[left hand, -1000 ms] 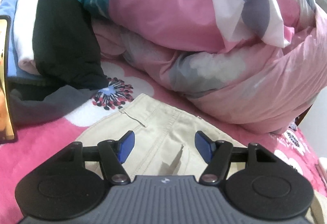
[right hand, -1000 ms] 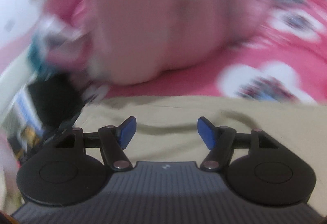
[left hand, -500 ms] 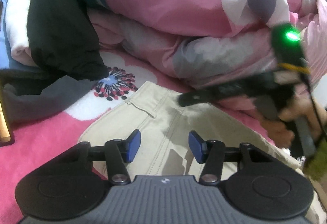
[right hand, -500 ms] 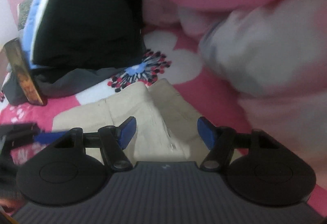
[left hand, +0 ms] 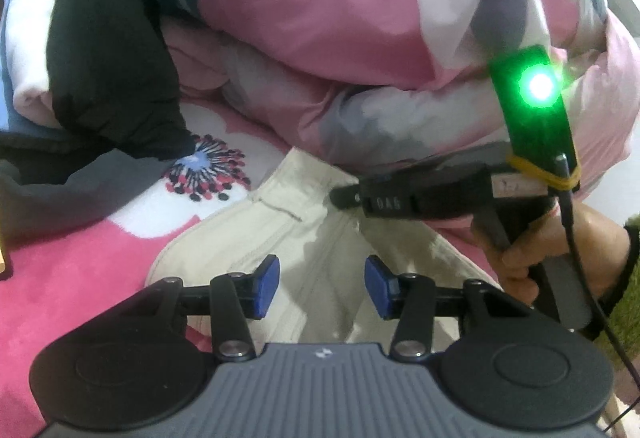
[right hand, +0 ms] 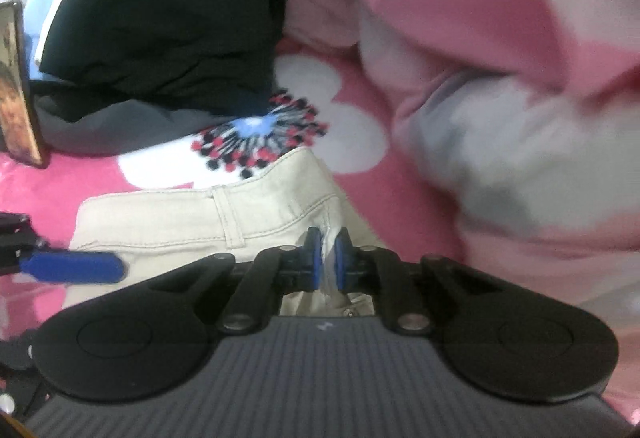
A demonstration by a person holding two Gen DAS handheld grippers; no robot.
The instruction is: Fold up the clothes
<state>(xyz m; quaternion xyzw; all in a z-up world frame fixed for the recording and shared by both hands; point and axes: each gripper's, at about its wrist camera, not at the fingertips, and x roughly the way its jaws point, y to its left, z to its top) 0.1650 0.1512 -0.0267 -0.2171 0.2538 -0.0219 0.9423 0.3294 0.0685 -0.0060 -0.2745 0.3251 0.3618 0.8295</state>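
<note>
Beige trousers (left hand: 280,222) lie flat on the pink flowered bedsheet (left hand: 60,258), waistband toward the duvet. My left gripper (left hand: 322,282) hovers over the near part of the trousers, jaws partly apart, and the pads do not press the cloth. My right gripper (right hand: 325,262) is shut on a pinched fold of the trousers (right hand: 160,222) at the waistband corner. In the left wrist view the right gripper (left hand: 348,196) comes in from the right with its tip on the waistband, held by a person's hand (left hand: 560,246). One blue left finger (right hand: 72,268) shows at the left edge.
A bulky pink and grey duvet (left hand: 360,18) fills the back and right. A stack of folded clothes with a black garment (left hand: 108,58) on top sits at the back left, over a grey garment (left hand: 60,190). A phone-like object (right hand: 16,86) stands at the left edge.
The right gripper swung in from the right to the waistband corner and closed on a fold of it. The left jaws narrowed; the left hand stayed almost in place.
</note>
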